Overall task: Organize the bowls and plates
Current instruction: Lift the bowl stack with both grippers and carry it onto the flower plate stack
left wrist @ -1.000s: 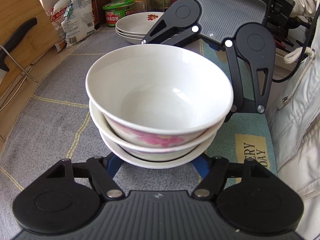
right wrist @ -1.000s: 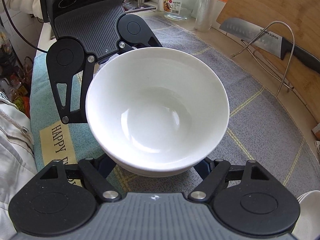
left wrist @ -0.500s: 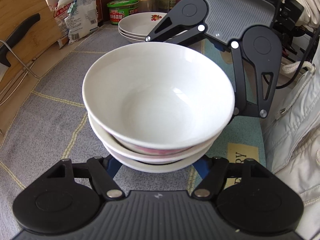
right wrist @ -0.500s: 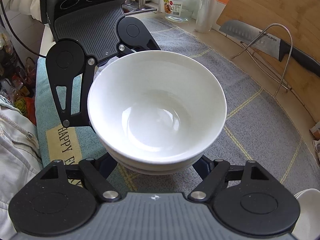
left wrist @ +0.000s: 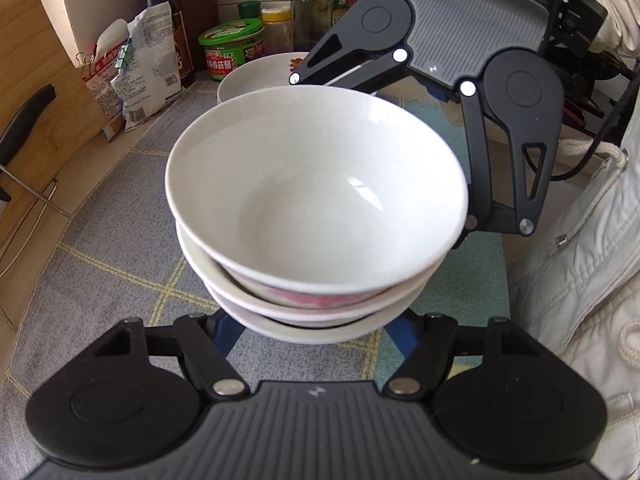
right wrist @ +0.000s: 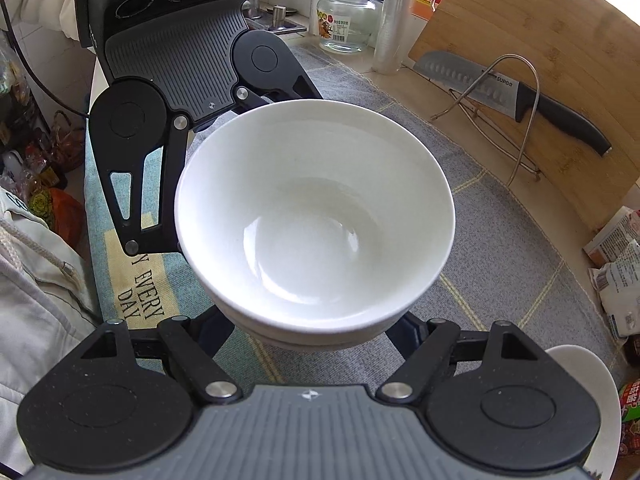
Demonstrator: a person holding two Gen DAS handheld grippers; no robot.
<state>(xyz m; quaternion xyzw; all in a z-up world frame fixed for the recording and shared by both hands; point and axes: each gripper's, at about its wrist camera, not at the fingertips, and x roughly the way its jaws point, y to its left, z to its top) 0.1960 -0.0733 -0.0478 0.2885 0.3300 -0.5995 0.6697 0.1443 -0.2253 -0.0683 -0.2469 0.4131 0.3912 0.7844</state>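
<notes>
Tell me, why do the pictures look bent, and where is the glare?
Left wrist view: the fisheye lens curves the edges, and window light leaves a bright glint inside the top bowl. Right wrist view: the cutting board bows, the upper right corner is washed out, and soft reflections ring the bowl's bottom.

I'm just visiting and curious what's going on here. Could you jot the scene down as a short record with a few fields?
Setting: kitchen counter with a grey checked cloth
Main item: stack of bowls, three nested, white, pink pattern on one lower bowl
Holding: left hand-held gripper and right hand-held gripper grip the stack from opposite sides
Behind stack: stack of plates, beside a green-lidded jar
Side: knife on a wire rack against a wooden cutting board
</notes>
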